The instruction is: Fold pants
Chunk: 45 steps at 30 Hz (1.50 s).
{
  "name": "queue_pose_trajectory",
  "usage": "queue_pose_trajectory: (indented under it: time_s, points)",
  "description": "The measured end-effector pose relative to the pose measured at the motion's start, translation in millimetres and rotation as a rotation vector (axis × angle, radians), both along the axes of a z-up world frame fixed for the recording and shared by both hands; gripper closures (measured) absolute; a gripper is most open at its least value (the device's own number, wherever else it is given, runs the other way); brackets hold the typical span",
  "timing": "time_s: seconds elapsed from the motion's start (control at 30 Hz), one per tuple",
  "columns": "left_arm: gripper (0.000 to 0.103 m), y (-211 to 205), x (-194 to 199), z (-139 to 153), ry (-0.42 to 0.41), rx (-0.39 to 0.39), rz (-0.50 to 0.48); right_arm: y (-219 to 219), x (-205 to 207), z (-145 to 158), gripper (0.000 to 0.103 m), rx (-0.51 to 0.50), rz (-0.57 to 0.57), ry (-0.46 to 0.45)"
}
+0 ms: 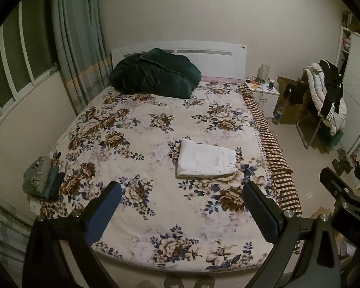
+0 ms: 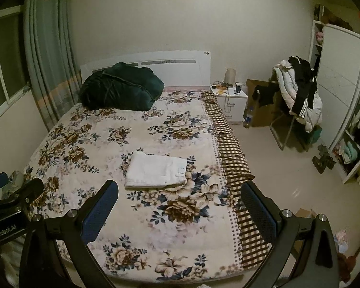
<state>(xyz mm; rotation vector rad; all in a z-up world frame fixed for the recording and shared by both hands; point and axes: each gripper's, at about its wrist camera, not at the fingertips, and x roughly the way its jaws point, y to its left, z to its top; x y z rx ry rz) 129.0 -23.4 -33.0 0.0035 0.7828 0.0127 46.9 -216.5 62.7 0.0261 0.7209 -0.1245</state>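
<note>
A: Left wrist view, status pls. Where are the pants (image 1: 206,159)?

B: White pants lie on the bed (image 1: 136,129), folded into a flat rectangular stack, on the floral cover, right of centre and toward the checked edge. Nothing touches them.

A: Tongs?

B: Left tongs (image 1: 181,206) spread wide, nothing between the pads. They hang above the foot of the bed, well short of the pants; the stack sits beyond the gap, nearer the right finger. Right tongs (image 2: 180,204) same story: spread wide, empty, held back from the bed. In the right wrist view the pants (image 2: 157,170) lie ahead and slightly left of the gap's middle.

A: Step in hand, in yr judgement?

B: Folding looks done, or nearly. Edges look fairly square, layers stacked, no leg trailing. I'd call it the end stage: both tools clear of the cloth.

A: Next move, if any?

B: Prob. none beyond a tidy-up. If a further fold or a smoothing pass is wanted, both tongs must travel forward and down to the near edge of the stack, then pinch all layers, else the top sheet peels off alone.

A: Other items?

B: Dark green bundle (image 1: 156,74) by the headboard, grey-green clothes (image 1: 42,178) at the bed's left edge. Both well apart from the pants.
</note>
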Motion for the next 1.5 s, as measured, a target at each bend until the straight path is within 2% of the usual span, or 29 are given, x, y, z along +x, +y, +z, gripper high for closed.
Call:
queue_pose_trajectory:
  time_s: [0.73, 1.5]
  points:
    - [0.0, 6.9, -4.3, 13.4, -0.015, 0.006, 0.024, 3.0, 10.8, 12.7, 0.0, 0.007, 0.03, 0.013]
    - [0.0, 4.0, -7.2, 13.6, -0.013, 0.005, 0.028, -1.2, 11.8, 3.5, 0.0, 0.013, 0.049, 0.018]
